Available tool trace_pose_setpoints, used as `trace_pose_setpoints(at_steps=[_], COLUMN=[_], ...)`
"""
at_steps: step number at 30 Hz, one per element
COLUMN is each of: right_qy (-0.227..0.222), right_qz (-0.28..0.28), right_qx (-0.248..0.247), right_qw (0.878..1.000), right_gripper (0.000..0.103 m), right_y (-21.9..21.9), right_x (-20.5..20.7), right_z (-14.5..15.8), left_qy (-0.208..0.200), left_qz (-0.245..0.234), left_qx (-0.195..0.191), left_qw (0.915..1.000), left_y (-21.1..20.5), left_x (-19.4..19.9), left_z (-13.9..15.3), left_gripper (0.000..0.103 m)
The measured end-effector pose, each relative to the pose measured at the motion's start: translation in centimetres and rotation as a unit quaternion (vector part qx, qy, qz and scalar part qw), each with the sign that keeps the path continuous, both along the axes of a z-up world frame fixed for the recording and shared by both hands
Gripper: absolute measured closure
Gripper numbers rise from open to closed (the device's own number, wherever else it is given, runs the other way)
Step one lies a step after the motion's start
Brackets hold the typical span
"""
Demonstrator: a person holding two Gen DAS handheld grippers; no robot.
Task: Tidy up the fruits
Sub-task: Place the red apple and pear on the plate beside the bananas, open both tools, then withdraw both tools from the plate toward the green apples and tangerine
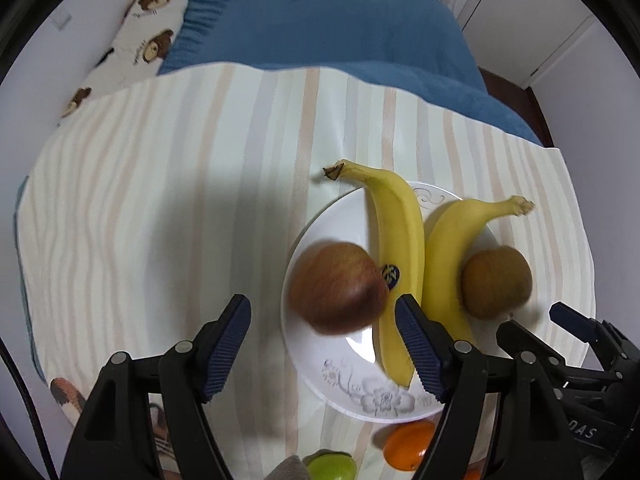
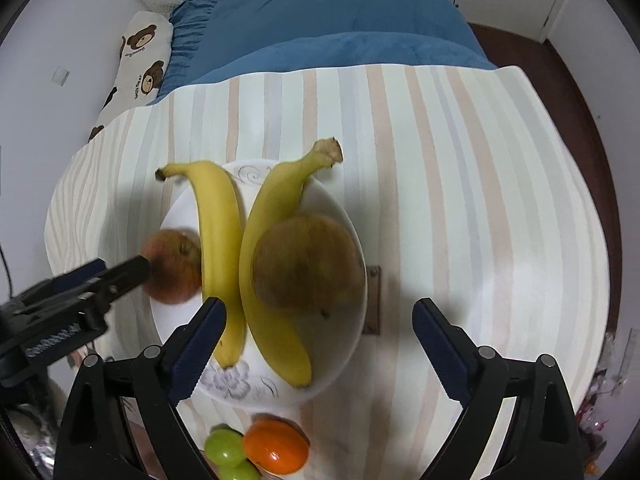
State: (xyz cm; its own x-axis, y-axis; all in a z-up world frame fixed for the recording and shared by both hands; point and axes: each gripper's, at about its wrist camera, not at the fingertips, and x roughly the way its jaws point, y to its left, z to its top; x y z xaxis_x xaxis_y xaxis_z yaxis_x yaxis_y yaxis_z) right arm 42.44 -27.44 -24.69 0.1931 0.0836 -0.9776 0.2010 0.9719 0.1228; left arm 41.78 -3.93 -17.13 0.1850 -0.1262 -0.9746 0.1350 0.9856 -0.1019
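Overhead, both tongs (image 1: 322,346) (image 2: 320,354) point steeply down, agape above plate (image 2: 344,364).

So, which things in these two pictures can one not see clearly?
- Green fruit: left view, cut off by the bottom edge.
- Orange fruit: left view, partly behind the left tongs.
- Apple: left view, blurred; right view, partly behind a finger.
- Brown fruit: right view, blurred, kind unclear.
- Small brown thing: right view, partly under the plate.
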Motion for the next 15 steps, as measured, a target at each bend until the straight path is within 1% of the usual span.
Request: trace_pose_setpoints(at_steps=[3, 5, 7, 12, 15], right_qy=[-0.014, -0.026, -0.041, -0.068, -0.087], right_qz=[0.012, 0.019, 0.025, 0.037, 0.041], right_qx=[-0.014, -0.025, -0.03, -0.045, -0.051], right_qw=[1.0, 0.999, 0.998, 0.996, 0.994], right_gripper=[0.007, 0.007, 0.007, 0.007, 0.007], right_y=[0.7, 1.4, 1.9, 2.9, 3.6], right_x=[-1.8, -3.2, -4.9, -8.2, -10.2], right_z=[0.9, 1.7, 2.6, 4.5, 5.9], left_qy=[-0.025, -0.037, -0.053, -0.098, -0.117], left_qz=[0.003, 0.005, 0.007, 0.002, 0.0], left_qx=[0.003, 0.006, 0.008, 0.029, 0.029], left_qw=[0.9997, 0.9993, 0.9986, 0.9947, 0.9927], left_y=[1.0, 1.1, 1.5, 2.0, 2.2], left_x=[-2.4, -3.0, -4.3, -7.8, -9.7], left_z=[1.5, 1.7, 2.5, 4.5, 5.7], left_gripper=[0.03, 0.03, 0.03, 0.03, 0.03])
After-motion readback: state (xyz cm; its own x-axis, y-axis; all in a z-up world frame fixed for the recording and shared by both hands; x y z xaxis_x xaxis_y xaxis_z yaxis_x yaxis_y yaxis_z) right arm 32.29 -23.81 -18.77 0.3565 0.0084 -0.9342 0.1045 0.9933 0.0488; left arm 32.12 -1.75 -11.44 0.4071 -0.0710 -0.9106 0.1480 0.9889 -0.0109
